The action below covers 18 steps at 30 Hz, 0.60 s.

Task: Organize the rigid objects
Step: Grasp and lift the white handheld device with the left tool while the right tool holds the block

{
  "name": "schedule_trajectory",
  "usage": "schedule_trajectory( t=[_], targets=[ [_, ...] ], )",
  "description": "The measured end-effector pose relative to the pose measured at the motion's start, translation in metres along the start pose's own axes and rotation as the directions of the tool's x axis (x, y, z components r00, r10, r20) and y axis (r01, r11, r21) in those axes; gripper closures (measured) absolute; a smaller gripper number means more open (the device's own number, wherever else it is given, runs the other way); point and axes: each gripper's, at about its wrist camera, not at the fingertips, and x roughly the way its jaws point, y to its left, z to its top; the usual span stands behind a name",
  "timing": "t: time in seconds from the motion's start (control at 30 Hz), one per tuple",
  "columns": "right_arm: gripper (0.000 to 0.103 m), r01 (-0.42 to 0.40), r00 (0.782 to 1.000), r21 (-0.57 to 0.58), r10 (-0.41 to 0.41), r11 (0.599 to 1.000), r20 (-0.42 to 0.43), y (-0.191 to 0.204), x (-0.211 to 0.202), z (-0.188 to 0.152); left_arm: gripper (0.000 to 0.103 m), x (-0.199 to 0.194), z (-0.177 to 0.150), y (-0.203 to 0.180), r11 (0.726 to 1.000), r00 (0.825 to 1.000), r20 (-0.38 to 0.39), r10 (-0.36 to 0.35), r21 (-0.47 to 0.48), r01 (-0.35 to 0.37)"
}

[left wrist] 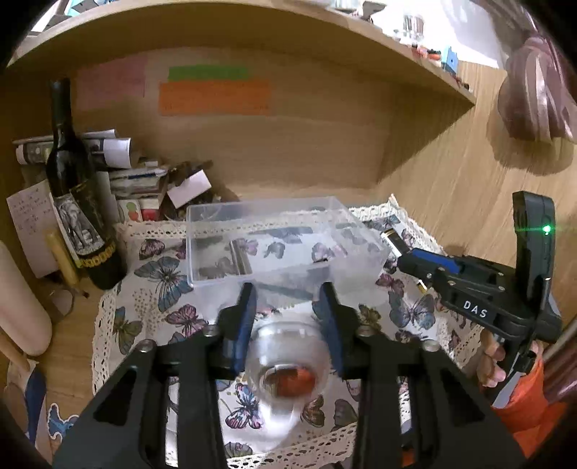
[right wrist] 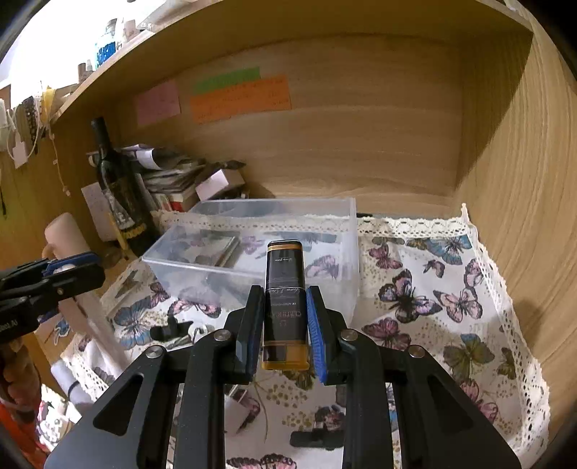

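Observation:
A clear plastic box [left wrist: 202, 245] stands on the butterfly cloth [left wrist: 151, 288]; it also shows in the right wrist view [right wrist: 173, 259], with a flat item [right wrist: 212, 249] lying inside. My left gripper [left wrist: 286, 299] is shut on a small clear glass jar [left wrist: 288, 364] with something red inside, just in front of the box. My right gripper [right wrist: 283, 305] is shut on a black and gold tin [right wrist: 285, 288], held near the box's front right corner. The right gripper [left wrist: 400, 258] with the tin [left wrist: 393, 240] also shows in the left wrist view.
A dark wine bottle [left wrist: 77, 194] stands at the left beside piled papers [left wrist: 137, 173]. Wooden walls [right wrist: 523, 180] close in the back and right. A shelf [left wrist: 252, 32] runs overhead. Small black items [right wrist: 169, 330] lie on the cloth [right wrist: 432, 288]. A pale cylinder [left wrist: 18, 303] lies at the left.

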Motion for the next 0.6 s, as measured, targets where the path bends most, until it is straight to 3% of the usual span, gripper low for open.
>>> schedule_trajectory(
  t=[0.03,0.17,0.37,0.53,0.6],
  targets=[
    [0.081,0.000,1.000,-0.002,0.000,1.000,0.005,0.001,0.000,0.002,0.103,0.000,0.003,0.000,1.000,1.000,-0.007,-0.005,0.000,0.005],
    [0.081,-0.002,1.000,-0.007,0.002,1.000,0.015,0.001,0.002,0.006,0.103,0.005,0.007,0.002,1.000,1.000,-0.003,0.000,0.019,0.000],
    [0.081,-0.003,1.000,-0.006,0.003,1.000,-0.006,-0.001,0.008,0.005,0.098,0.034,-0.013,0.011,1.000,0.994,-0.105,0.009,-0.002,-0.010],
    [0.081,-0.002,1.000,0.008,0.002,1.000,-0.013,-0.006,0.011,0.005,0.063,0.065,-0.025,0.015,0.999,0.979,-0.202,-0.018,-0.039,0.010],
    [0.081,-0.002,1.000,0.007,0.002,1.000,-0.017,-0.007,0.012,0.005,0.055,0.082,-0.029,0.014,0.999,0.972,-0.237,0.000,-0.032,-0.007]
  ],
)
